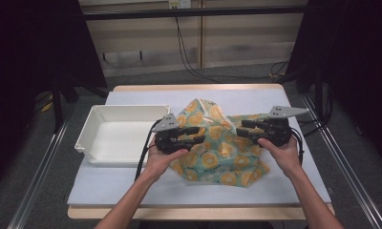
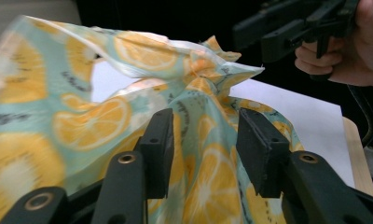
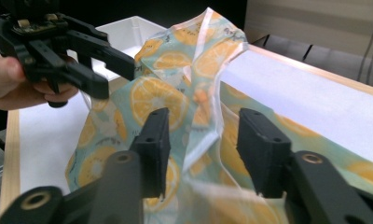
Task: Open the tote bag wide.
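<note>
White bin sits empty beside the orange-print bag

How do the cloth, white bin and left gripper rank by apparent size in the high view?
1. Orange-print cloth and white bin: similar footprint, too close to rank.
2. Left gripper: clearly smallest, though it sits nearer the camera than the table.

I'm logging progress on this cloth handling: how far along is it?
Early to midway, by the look of it. Done: the orange-print cloth is bunched into a raised heap on the table beside the white bin. In hand: the left gripper and right gripper face each other over the heap, jaws open, fabric between them but not pinched. Left: the cloth is neither flat nor folded, and the bin is empty.
</note>
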### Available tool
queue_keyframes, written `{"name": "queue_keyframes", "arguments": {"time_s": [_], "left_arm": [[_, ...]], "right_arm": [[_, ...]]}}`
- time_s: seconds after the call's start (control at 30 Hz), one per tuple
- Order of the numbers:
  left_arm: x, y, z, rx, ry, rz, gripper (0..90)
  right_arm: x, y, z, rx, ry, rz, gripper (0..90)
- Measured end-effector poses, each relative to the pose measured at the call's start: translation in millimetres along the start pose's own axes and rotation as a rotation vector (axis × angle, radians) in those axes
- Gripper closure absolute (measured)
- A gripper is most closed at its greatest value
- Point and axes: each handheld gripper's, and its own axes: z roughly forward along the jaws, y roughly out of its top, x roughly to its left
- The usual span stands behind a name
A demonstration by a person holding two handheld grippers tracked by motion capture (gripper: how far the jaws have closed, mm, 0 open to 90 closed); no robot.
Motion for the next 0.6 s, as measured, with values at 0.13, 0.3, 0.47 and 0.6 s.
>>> {"name": "queue_keyframes", "arguments": {"time_s": [0.13, 0.3, 0.47, 0.6], "left_arm": [[0.4, -3.0, 11.9, 0.044, 0.002, -0.021, 76.6], [-0.4, -10.8, 11.9, 0.065, -0.013, -0.027, 90.0], [-1.7, -17.2, 8.2, 0.077, -0.036, -0.022, 90.0], [-2.9, -26.0, 5.1, 0.078, -0.048, -0.027, 90.0]], "right_arm": [[-6.1, 6.6, 19.1, 0.036, -0.021, 0.001, 46.1], [-11.1, 8.5, 36.0, 0.090, -0.016, -0.017, 46.4], [-15.7, 10.4, 48.1, 0.121, -0.002, -0.007, 47.3], [-16.2, 3.3, 59.3, 0.153, 0.007, 0.002, 48.5]]}}
